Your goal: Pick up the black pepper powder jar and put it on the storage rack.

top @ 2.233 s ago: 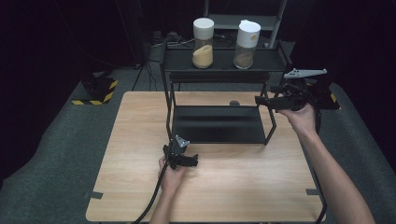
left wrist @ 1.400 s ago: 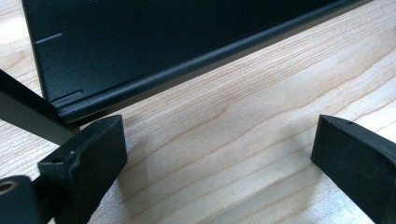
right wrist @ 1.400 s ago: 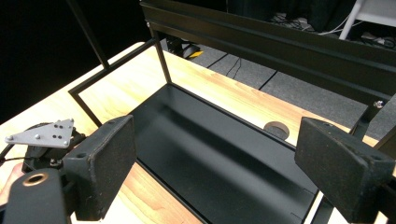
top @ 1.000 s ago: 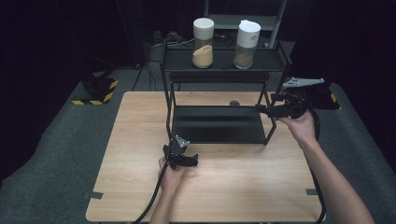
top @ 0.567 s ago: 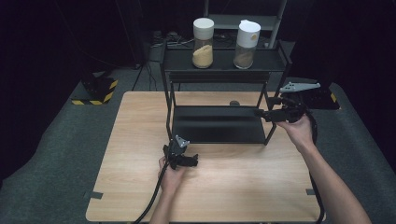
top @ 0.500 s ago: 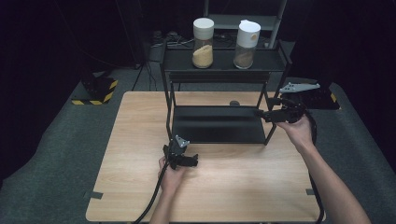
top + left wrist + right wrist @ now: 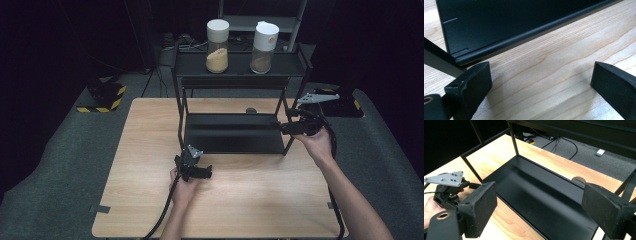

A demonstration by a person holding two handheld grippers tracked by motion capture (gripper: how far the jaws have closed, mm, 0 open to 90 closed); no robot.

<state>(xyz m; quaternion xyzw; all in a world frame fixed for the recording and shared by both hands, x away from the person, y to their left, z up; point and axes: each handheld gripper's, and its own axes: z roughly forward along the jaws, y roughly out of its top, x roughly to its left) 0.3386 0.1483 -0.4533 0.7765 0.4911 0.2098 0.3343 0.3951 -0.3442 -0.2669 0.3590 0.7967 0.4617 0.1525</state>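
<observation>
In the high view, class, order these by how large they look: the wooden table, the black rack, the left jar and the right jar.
1. wooden table
2. black rack
3. The left jar and right jar look much alike, so they stay unranked.

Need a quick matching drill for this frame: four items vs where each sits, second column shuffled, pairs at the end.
1. left gripper
2. right gripper
3. two jars
4. small round thing

A. top shelf of the black rack
B. tabletop behind the rack's lower tray
C. right end of the lower tray
D. tabletop in front of the rack

Pairs: 1-D, 2-C, 3-A, 4-B
</observation>
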